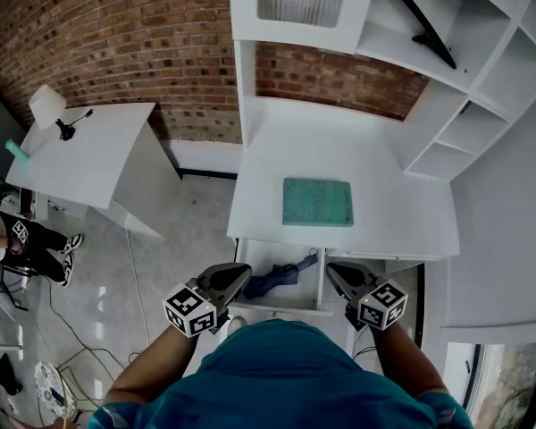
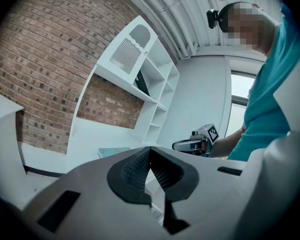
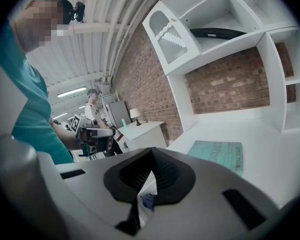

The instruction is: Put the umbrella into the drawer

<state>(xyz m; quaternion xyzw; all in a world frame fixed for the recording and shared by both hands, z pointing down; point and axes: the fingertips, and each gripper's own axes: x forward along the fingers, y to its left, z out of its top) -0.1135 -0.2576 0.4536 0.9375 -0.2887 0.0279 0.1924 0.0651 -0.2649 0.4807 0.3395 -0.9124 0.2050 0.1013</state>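
Your dark blue folded fabric umbrella lies inside the open white drawer under the white counter, so neither pair of tongs has anything to carry. Your left tongs and right tongs are pressed together and empty, flanking the drawer front, probably placed to push it closed. Count one umbrella, one drawer, one teal rectangular mat and two tongs.

- No word or number can be read anywhere.
- The green sheet on the bench carries pale print, too faint to read.
- The cube of the left gripper and the cube of the right gripper show only black-and-white square markers.
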